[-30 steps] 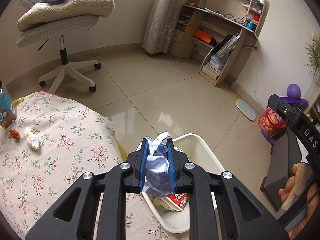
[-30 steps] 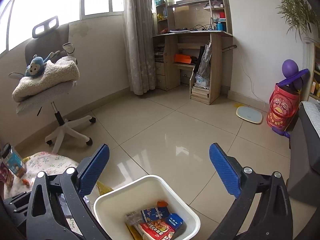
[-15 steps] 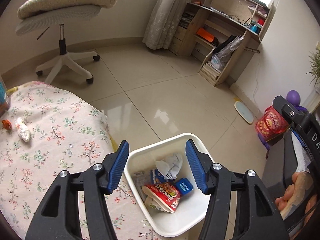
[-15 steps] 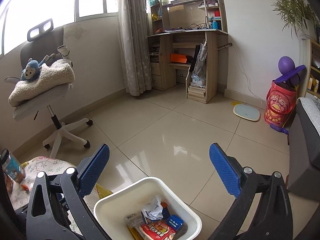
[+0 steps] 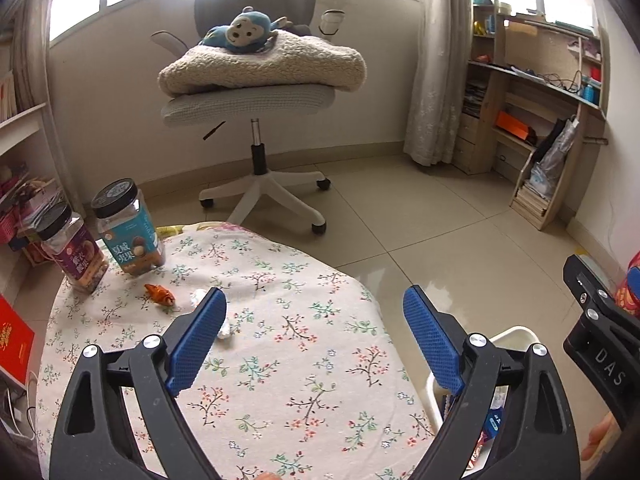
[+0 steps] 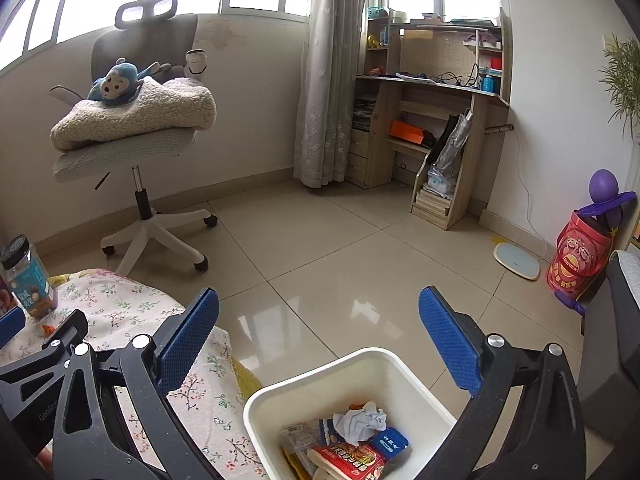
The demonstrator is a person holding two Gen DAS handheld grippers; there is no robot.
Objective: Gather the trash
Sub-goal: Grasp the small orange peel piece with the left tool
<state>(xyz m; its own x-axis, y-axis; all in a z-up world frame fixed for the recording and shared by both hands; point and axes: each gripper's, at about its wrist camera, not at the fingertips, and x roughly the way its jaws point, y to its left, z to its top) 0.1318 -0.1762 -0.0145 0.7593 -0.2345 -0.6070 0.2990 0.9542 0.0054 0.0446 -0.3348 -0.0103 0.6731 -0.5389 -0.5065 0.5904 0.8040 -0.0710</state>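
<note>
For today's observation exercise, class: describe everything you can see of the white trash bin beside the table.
The white trash bin looks like smooth plastic, roughly square with rounded corners and a rolled rim, standing upright and open-topped on the tiled floor, close against the floral tablecloth. Inside lie a crumpled bluish-white paper, a red printed snack wrapper, a small blue packet and a clear wrapper. Neither gripper touches it.

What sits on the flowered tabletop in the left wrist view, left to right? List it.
Purple-label jar → teal-label jar → orange scrap → white crumpled wad, partly hidden behind the left gripper's finger.
</note>
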